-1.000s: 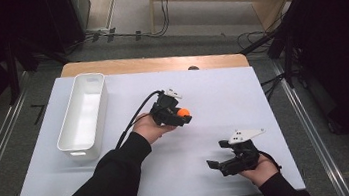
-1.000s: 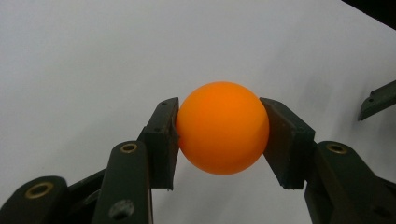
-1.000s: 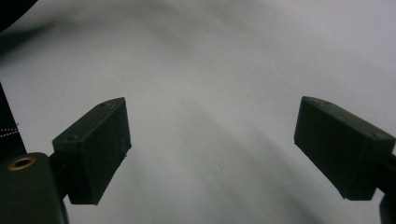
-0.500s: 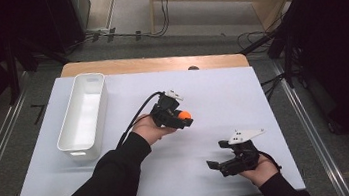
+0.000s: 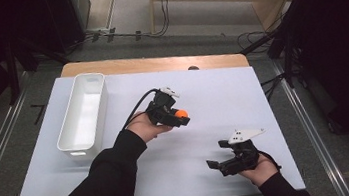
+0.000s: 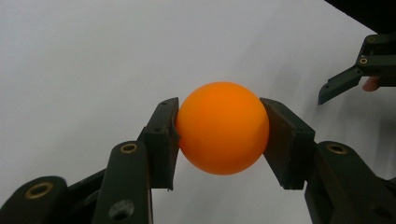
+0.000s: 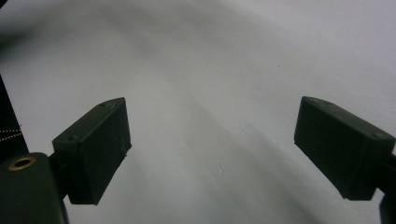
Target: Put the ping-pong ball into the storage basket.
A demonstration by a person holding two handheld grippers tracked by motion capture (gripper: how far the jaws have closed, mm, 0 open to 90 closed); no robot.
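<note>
One white sheet (image 5: 223, 97) covered my wooden table (image 5: 153, 63), bare board showing along the far edge. Grey floor lay around it, cables (image 5: 164, 8) trailing past a pale wooden frame (image 5: 232, 13) beyond. My left gripper (image 5: 181, 117) was clamped on an orange ball (image 5: 180, 113), held above mid-table; both jaws pressed its sides. My right gripper (image 5: 216, 157) sat near the front right corner, jaws wide apart. White bin (image 5: 84, 114) stood at the left.

Orange ball (image 6: 222, 128) between left fingers (image 6: 160, 138)
</note>
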